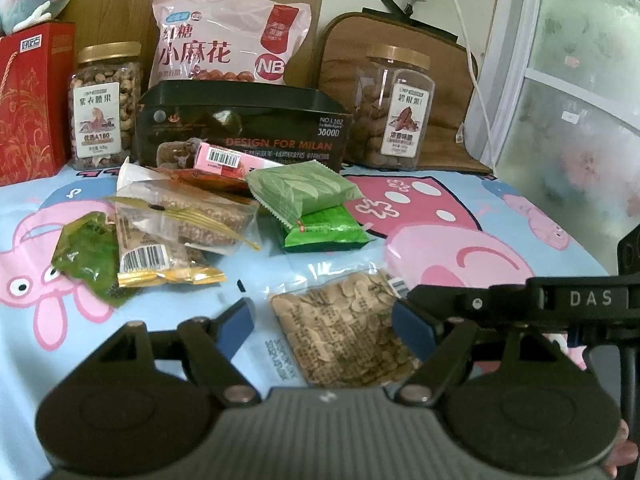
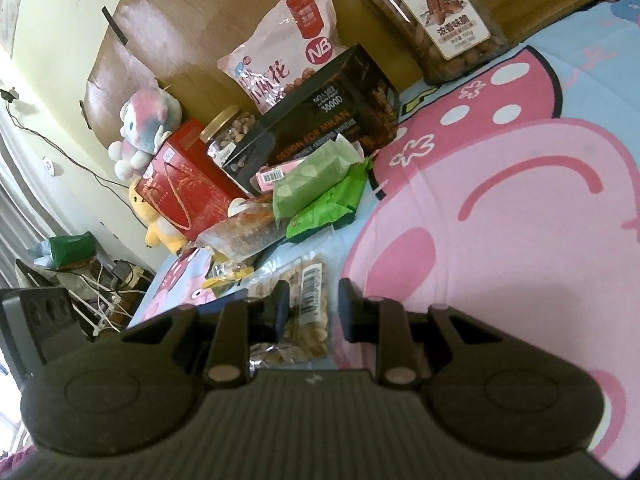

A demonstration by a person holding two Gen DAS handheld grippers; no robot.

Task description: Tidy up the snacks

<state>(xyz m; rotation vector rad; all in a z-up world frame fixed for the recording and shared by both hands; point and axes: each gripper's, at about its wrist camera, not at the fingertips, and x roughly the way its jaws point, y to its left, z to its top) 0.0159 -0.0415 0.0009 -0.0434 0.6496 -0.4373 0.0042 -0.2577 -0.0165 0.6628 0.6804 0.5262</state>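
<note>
A clear packet of pale seeds [image 1: 344,332] lies flat on the blue cartoon-pig cloth [image 1: 460,216], right in front of me. My left gripper [image 1: 326,320] stands open around it, and neither blue pad touches it. From the right, a black finger [image 1: 440,300] of the right gripper reaches the packet's barcode corner. In the right wrist view my right gripper [image 2: 314,308] has its jaws only narrowly apart. The seed packet's barcode end [image 2: 312,300] shows in that gap, and the right pad stands clear of it. Further back lie several loose snack packets [image 1: 300,188].
Behind the loose packets stands a black box [image 1: 248,128]. A cashew jar [image 1: 106,108] and red gift box [image 1: 28,108] are on its left, a pecan jar [image 1: 394,112] on its right. A big pink bag [image 1: 228,40] leans on the headboard. A window [image 1: 580,100] closes the right side.
</note>
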